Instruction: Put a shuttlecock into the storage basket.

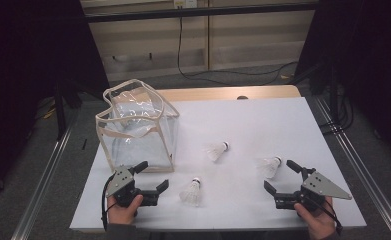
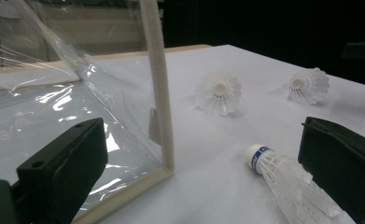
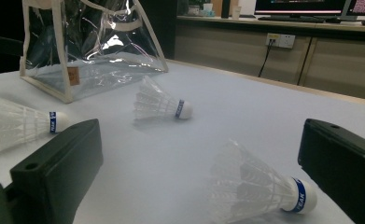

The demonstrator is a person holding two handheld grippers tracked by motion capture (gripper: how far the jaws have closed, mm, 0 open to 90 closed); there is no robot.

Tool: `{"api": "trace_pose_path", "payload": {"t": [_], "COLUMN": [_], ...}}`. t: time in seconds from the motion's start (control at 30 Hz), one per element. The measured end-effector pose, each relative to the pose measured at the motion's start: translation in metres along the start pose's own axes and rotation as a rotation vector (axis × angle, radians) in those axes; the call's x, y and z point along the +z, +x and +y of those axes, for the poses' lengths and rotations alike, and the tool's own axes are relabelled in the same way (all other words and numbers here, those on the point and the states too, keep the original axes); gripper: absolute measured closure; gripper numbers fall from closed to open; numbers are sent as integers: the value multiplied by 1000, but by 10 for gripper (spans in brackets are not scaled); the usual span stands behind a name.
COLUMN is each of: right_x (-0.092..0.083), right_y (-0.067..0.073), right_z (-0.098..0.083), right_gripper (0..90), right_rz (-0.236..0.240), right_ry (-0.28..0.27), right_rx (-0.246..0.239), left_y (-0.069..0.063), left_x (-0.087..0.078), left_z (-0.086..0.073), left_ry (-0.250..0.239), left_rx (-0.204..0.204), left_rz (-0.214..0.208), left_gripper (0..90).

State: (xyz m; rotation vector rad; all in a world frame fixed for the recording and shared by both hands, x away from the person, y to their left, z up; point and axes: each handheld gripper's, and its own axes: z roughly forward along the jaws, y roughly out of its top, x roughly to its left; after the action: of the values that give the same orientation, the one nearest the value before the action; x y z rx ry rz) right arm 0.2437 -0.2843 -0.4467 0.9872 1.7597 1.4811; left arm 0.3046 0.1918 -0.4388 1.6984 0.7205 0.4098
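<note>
Both tongs stand wide and empty; left tongs (image 1: 150, 177) should close on the cork of the near-edge shuttlecock (image 1: 191, 192), sparing feathers, before bagging in the clear tote (image 1: 135, 127).

Materials, finish

Bag (image 1: 138, 131): glossy clear plastic, cream cloth trim. Shuttlecocks (image 1: 191, 192): white translucent plastic skirts. Table (image 1: 263, 125): matt white, wood edge at 12 o'clock.
</note>
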Motion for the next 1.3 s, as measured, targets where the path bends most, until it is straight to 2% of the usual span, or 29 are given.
{"api": "trace_pose_path", "payload": {"t": [0.1, 0.53, 0.6, 0.73, 1.3], "right_x": [0, -1, 0, -1, -1], "right_y": [1, -1, -1, -1, -2], "right_z": [0, 0, 0, 0, 0], "right_gripper": [0, 0, 0, 0, 0], "right_rz": [4, 3, 4, 3, 0], "right_ry": [1, -3, 1, -2, -2], "right_rx": [-1, 3, -1, 2, 0], "left_y": [-2, -10, -12, -13, -20], "left_x": [1, 8, 10, 12, 19], "left_z": [1, 1, 1, 1, 1], "left_ry": [14, 41, 63, 68, 118], "left_rx": [13, 16, 30, 43, 65], "left_rz": [-12, -59, -72, -85, -109], "left_gripper": [15, 16, 16, 19, 23]}}
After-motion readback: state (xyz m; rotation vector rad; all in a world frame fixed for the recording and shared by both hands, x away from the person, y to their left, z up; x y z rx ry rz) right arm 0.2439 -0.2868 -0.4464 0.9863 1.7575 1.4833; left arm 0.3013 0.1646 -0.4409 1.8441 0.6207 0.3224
